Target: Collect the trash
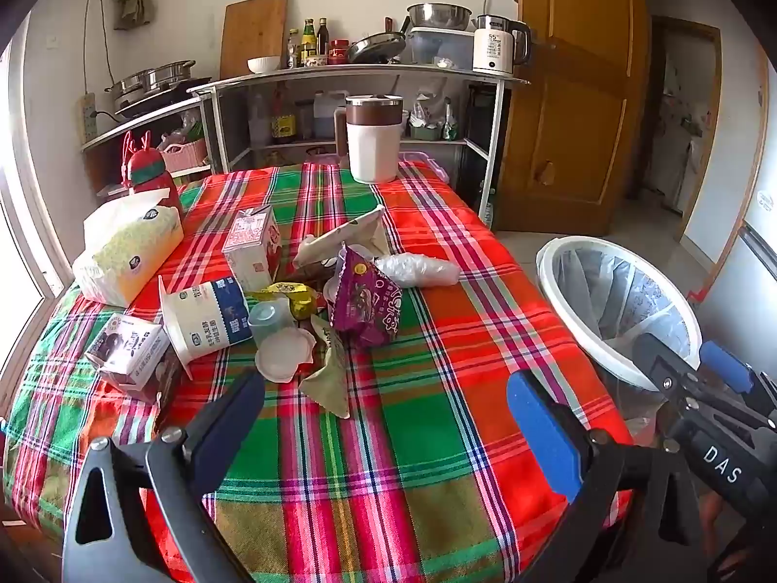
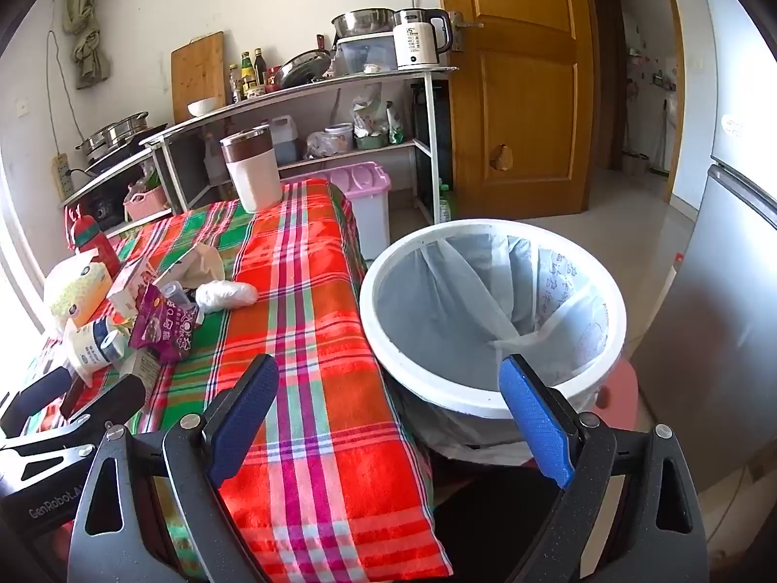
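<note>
Tilting downward with jaws wide and empty, the left gripper (image 1: 383, 427) and right gripper (image 2: 388, 418) hover above the table (image 1: 413, 437).

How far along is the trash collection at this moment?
Nothing looks done: the lined bin shows no trash inside. Nothing is in hand; the left gripper and right gripper have open, empty jaws. Left: the whole pile, including the purple snack bag and yogurt cup.
</note>
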Demonstrator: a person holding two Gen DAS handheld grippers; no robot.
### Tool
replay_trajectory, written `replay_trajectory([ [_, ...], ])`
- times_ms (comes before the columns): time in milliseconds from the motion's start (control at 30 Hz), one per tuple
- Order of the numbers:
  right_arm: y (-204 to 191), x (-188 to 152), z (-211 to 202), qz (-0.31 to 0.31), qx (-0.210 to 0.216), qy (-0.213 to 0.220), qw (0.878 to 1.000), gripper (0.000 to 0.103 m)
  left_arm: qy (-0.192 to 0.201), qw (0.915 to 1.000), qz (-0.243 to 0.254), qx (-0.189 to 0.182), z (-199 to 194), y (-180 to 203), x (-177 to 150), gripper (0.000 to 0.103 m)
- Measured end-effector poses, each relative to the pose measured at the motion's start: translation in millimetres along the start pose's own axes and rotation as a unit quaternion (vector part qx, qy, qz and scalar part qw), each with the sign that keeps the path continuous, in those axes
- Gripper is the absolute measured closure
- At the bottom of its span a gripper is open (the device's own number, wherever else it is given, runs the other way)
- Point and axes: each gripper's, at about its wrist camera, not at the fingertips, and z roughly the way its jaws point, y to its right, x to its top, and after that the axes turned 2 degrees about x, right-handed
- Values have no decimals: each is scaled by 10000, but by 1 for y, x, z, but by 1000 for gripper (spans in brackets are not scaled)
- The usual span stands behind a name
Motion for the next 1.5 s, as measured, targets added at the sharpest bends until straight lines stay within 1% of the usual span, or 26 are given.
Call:
replay_trajectory([
  [67, 0, 0, 0, -5, 5, -18, 10000, 11, -61, 10000, 1, 15, 1, 0, 0, 2],
  [633, -4, 0, 1, -44, -24, -7, 10000, 11, -20, 10000, 1, 34, -3, -7, 0, 2],
  [800, -1, 2, -2, -34, -16, -8, 10000, 11, -28, 10000, 3, 77, -4, -1, 0, 2],
  [1500, 1, 0, -1, -31, -15, -13, 10000, 11, -49, 9999, -32, 84, -4, -3, -1, 2],
])
